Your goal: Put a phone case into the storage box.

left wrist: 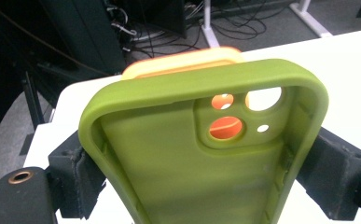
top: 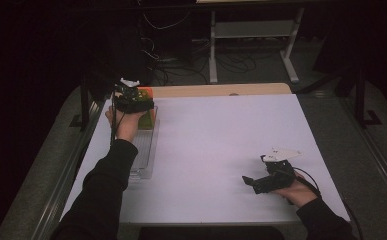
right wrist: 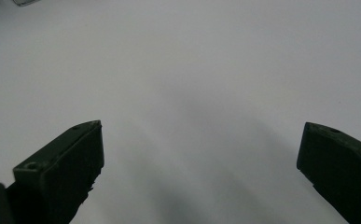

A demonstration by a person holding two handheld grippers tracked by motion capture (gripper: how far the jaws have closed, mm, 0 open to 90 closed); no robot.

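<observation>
Left gripper view – left gripper clamped green phone case, orange case behind; right gripper apart – white table.

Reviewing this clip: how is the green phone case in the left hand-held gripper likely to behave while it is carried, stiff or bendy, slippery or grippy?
The green phone case is an empty, thin-walled shell with a matte, rubbery look, so it probably flexes under squeeze. That surface likely grips the left hand-held gripper, whose jaws clamp its two side walls. With nothing inside, it is probably light and unlikely to break if dropped.
</observation>
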